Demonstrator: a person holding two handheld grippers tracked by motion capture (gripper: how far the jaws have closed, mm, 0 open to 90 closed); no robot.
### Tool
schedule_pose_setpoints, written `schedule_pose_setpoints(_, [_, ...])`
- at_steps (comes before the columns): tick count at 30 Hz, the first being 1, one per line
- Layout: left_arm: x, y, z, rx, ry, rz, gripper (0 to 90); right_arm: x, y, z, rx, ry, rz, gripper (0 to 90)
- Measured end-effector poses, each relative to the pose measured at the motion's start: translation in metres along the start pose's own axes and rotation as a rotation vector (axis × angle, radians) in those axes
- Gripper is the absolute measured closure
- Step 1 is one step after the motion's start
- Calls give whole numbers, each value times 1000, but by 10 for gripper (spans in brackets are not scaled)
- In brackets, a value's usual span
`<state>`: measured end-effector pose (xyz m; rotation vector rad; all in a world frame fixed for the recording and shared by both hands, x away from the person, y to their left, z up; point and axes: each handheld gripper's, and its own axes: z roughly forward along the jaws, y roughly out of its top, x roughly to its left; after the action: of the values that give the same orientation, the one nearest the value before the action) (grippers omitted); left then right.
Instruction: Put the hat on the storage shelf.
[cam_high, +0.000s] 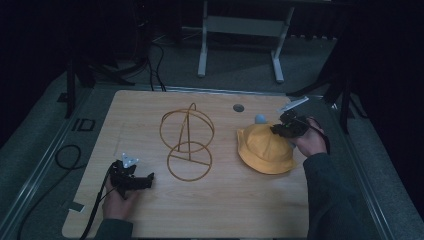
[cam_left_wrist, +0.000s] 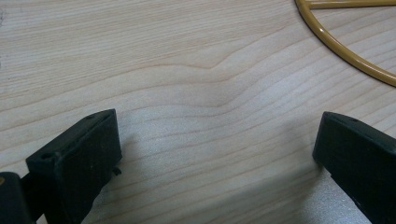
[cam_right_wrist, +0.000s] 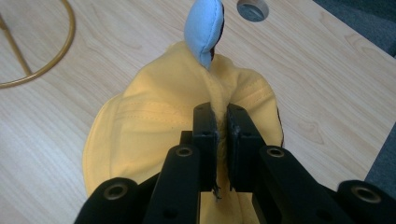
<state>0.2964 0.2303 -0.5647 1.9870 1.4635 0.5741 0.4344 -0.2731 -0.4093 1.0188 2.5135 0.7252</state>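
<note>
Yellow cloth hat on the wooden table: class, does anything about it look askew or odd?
Yes. The yellow cloth hat is bunched into a ridge where the right gripper pinches its fabric, and a pale blue padded piece sticks up at its far edge.

fingers (cam_left_wrist: 74, 163) wide apart over table (cam_left_wrist: 187, 93); wire ring (cam_left_wrist: 345, 51) top right.
</note>
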Motion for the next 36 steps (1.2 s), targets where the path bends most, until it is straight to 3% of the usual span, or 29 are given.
schedule_pose_setpoints(17, [0,0,0,-1,0,2,8,13,25,-22,14,11,-104,838])
schedule_pose_setpoints(36, [0,0,0,-1,0,0,8,26,46,-41,10,37,-187,839])
